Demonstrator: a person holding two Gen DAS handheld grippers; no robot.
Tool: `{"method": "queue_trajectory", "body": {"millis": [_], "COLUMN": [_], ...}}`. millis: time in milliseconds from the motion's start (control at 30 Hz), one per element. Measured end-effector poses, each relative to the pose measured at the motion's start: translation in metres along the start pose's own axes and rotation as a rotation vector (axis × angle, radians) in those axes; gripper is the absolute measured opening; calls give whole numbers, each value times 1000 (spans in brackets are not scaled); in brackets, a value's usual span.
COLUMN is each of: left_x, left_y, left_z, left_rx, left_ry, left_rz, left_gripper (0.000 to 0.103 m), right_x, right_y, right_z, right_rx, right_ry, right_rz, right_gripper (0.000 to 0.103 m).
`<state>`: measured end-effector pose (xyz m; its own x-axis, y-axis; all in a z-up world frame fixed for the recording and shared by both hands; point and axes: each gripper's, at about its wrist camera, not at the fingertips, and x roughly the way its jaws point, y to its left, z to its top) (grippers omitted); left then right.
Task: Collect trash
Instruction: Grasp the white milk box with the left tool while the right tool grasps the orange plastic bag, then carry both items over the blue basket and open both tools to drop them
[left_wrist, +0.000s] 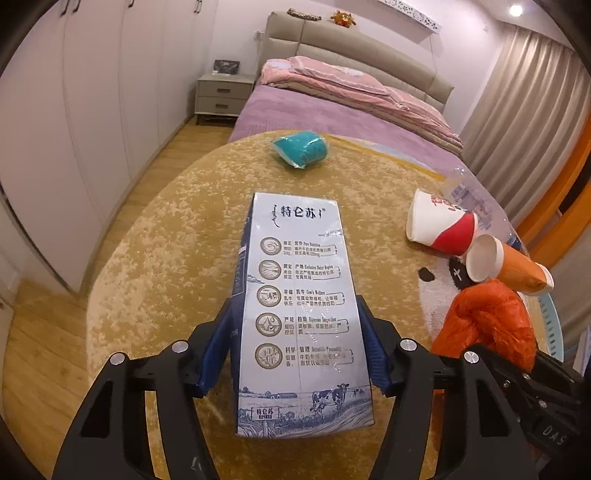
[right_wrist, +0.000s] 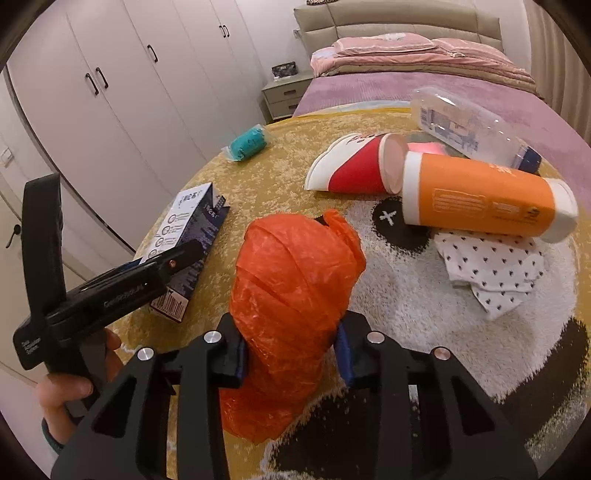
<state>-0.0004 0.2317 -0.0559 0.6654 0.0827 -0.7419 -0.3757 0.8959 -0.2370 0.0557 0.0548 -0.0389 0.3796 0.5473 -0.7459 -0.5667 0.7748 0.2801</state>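
My left gripper (left_wrist: 295, 325) is shut on a white and blue milk carton (left_wrist: 299, 295), held over the round yellow rug (left_wrist: 166, 240); the carton also shows in the right wrist view (right_wrist: 192, 236). My right gripper (right_wrist: 291, 336) is shut on a knotted orange plastic bag (right_wrist: 291, 280), which also shows in the left wrist view (left_wrist: 484, 325). On the rug lie a red and white paper cup (right_wrist: 351, 166), an orange cup (right_wrist: 484, 199), a clear plastic bottle (right_wrist: 465, 125), a teal wrapped roll (right_wrist: 247, 142) and a dotted white cloth (right_wrist: 495, 269).
A bed with purple cover (left_wrist: 332, 114) stands behind the rug. White wardrobes (right_wrist: 129, 92) line the left wall, with a nightstand (left_wrist: 221, 92) beside the bed. Curtains (left_wrist: 524, 110) hang at the right. Wooden floor (left_wrist: 44, 332) surrounds the rug.
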Motion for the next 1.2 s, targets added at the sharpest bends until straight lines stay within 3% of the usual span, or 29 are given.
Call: {"method": "queue_trajectory", "body": {"millis": [233, 433, 700, 1200], "left_x": [-27, -45, -64, -66], "left_y": [-23, -46, -90, -209], "left_z": [-1, 2, 4, 1], "left_rx": [36, 68, 134, 314], "left_ry": [-67, -108, -146, -167], "left_rz": [-50, -88, -144, -274], "left_gripper": [59, 59, 59, 59], "right_x": [-10, -32, -78, -150], "right_y": [-18, -30, -51, -135], "right_z": [-2, -3, -1, -8], "right_rx": [61, 63, 42, 152], "right_ry": [44, 13, -104, -254], "right_rz": [54, 20, -106, -226], "right_gripper": [32, 32, 32, 32]}}
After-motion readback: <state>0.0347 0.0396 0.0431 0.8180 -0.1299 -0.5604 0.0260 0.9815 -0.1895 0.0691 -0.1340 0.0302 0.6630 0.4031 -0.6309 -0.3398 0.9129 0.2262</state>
